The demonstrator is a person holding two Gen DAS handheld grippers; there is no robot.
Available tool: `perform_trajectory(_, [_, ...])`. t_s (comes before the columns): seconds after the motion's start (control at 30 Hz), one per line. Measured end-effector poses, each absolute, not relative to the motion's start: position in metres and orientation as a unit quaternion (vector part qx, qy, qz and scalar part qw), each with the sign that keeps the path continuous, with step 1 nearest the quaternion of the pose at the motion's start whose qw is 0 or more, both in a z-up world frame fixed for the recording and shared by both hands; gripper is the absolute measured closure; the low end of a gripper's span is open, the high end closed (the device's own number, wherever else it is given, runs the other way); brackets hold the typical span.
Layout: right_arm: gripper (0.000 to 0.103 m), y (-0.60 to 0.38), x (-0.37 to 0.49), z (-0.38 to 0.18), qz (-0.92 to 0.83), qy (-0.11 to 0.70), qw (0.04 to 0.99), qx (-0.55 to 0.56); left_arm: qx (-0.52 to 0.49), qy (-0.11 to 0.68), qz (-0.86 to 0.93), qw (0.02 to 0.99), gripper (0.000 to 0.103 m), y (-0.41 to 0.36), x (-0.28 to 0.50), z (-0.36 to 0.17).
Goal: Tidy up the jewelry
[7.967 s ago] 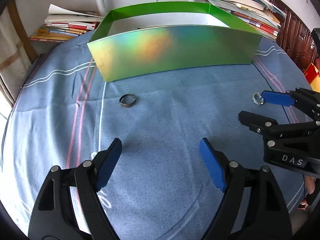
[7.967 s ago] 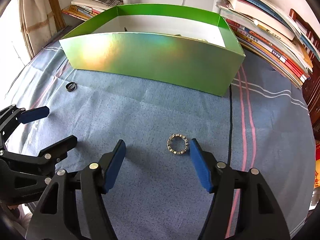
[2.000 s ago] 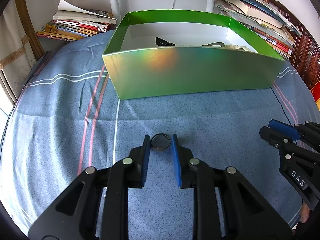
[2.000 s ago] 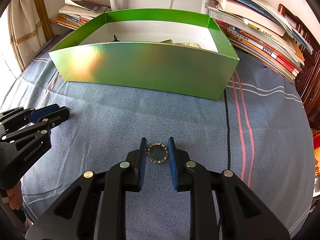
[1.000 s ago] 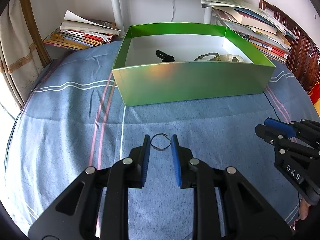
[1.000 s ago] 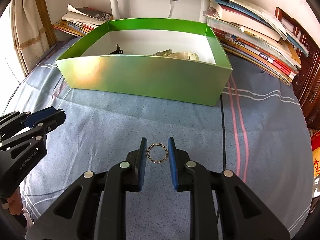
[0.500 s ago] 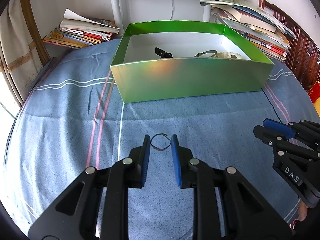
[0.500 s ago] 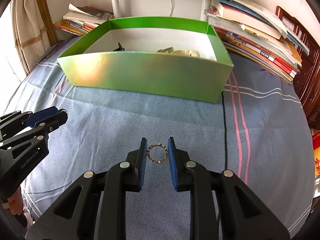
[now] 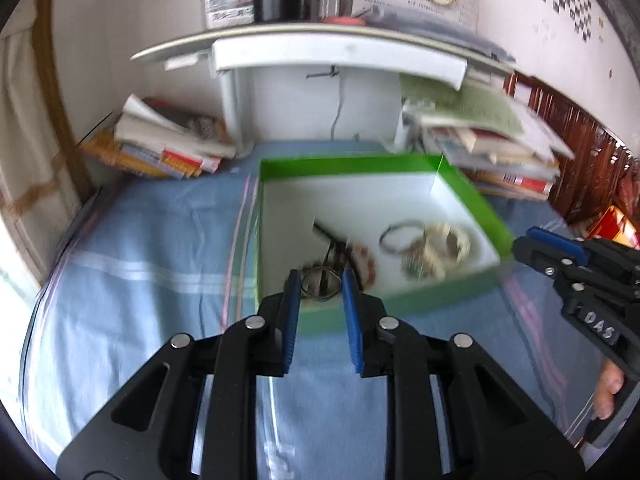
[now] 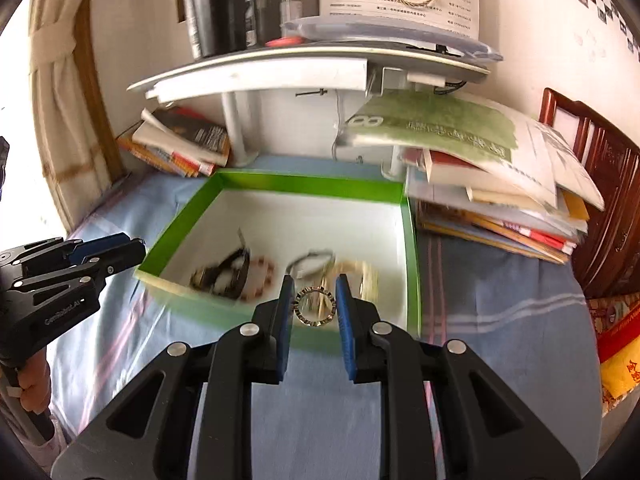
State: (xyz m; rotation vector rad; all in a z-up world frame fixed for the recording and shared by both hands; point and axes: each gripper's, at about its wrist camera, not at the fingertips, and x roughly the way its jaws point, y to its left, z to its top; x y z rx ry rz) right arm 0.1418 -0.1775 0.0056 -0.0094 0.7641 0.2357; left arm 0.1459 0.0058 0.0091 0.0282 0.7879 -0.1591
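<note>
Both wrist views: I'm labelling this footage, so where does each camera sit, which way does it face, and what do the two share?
Left wrist: sits on the left gripper, looks forward and down into the green box; its own fingers pinch a dark ring; the right gripper and a hand show at right.
Right wrist: sits on the right gripper, faces the same box; it pinches a studded ring; the left gripper shows at left.
Shared: box, jewelry inside, blue cloth, book stacks, white shelf.

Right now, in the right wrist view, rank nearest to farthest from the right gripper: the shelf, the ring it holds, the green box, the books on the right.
1. ring, between the right gripper pads
2. green box, just ahead
3. books, beyond the box, right side
4. shelf, farthest, overhead at the back
</note>
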Motion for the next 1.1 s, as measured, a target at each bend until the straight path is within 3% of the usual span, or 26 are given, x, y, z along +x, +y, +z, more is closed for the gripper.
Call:
perform_trajectory(0.33, [0.081, -0.179, 0.204, -0.041, 0.089, 0.435, 0.896, 0.023, -0.011, 0.454, -0.088, 0.887, 0.082, -0.007, 0.235, -0.027])
perform_trajectory(0.37, [0.079, -0.179, 0.205, -0.042, 0.086, 0.434, 0.897, 0.021, -0.014, 0.456, -0.084, 0.886, 0.081, -0.007, 0.236, -0.030])
perform_trajectory(0.4, [0.070, -0.179, 0.204, -0.043, 0.082, 0.432, 0.898, 0.019, -0.017, 0.457, -0.080, 0.886, 0.080, -0.007, 0.238, -0.033])
perform_trajectory(0.43, [0.057, -0.181, 0.203, -0.042, 0.077, 0.430, 0.900, 0.019, -0.019, 0.459, -0.074, 0.885, 0.077, -0.007, 0.240, -0.036])
perform_trajectory(0.47, [0.052, -0.183, 0.201, -0.041, 0.075, 0.426, 0.901, 0.022, -0.019, 0.461, -0.071, 0.884, 0.065, -0.007, 0.239, -0.037])
perform_trajectory(0.5, [0.049, -0.185, 0.199, -0.038, 0.073, 0.420, 0.904, 0.024, -0.015, 0.459, -0.068, 0.886, 0.059, -0.007, 0.238, -0.037])
perform_trajectory(0.57, [0.046, -0.188, 0.191, -0.030, 0.067, 0.407, 0.910, 0.024, -0.004, 0.447, -0.058, 0.893, 0.056, -0.005, 0.230, -0.031])
perform_trajectory(0.7, [0.019, -0.197, 0.161, -0.012, 0.048, 0.365, 0.929, 0.025, 0.008, 0.407, -0.022, 0.913, 0.030, 0.000, 0.200, -0.011])
perform_trajectory(0.73, [0.012, -0.199, 0.153, -0.010, 0.043, 0.356, 0.933, 0.025, 0.013, 0.392, -0.010, 0.920, 0.027, 0.001, 0.187, -0.006])
perform_trajectory(0.8, [0.005, -0.203, 0.137, -0.006, 0.036, 0.339, 0.940, 0.024, 0.020, 0.372, 0.005, 0.928, 0.017, 0.002, 0.163, 0.000])
perform_trajectory(1.1, [0.003, -0.196, 0.095, -0.012, 0.011, 0.341, 0.940, -0.016, 0.019, 0.356, 0.021, 0.934, 0.009, 0.000, 0.098, -0.009])
